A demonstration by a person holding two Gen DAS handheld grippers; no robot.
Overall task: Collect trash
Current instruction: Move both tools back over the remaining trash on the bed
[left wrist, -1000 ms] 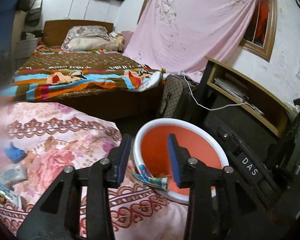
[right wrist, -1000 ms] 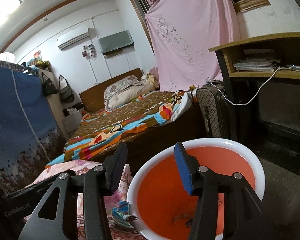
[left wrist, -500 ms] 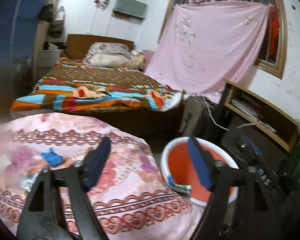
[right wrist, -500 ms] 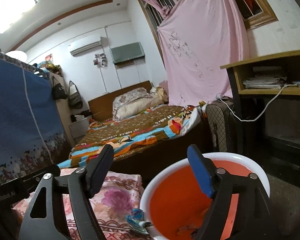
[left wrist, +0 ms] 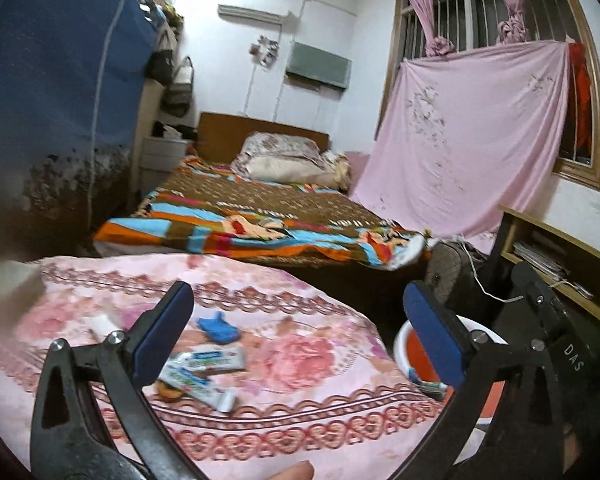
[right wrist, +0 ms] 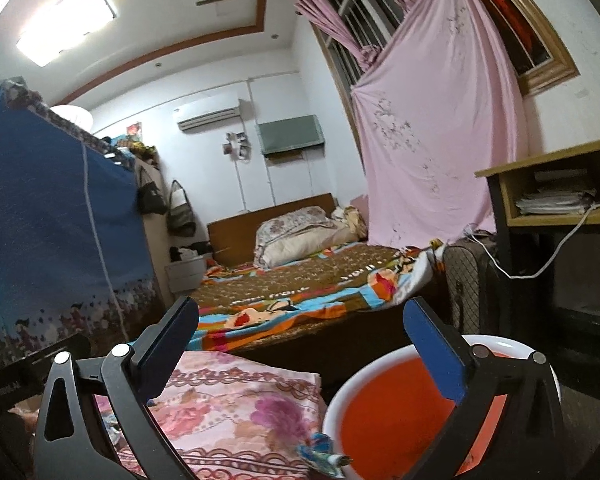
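Lying on pink cloth point(left wrist: 308, 364): two tubes point(left wrist: 204, 364), one blue scrap point(left wrist: 219, 329).

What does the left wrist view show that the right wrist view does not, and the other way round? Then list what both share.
Only the left wrist view shows the trash on the pink cloth: a blue scrap and two tubes. Only the right wrist view shows the ceiling lamp and the inside of the basin. Both share the basin, a tube on its rim, the bed, the pink sheet, and open, empty jaws.
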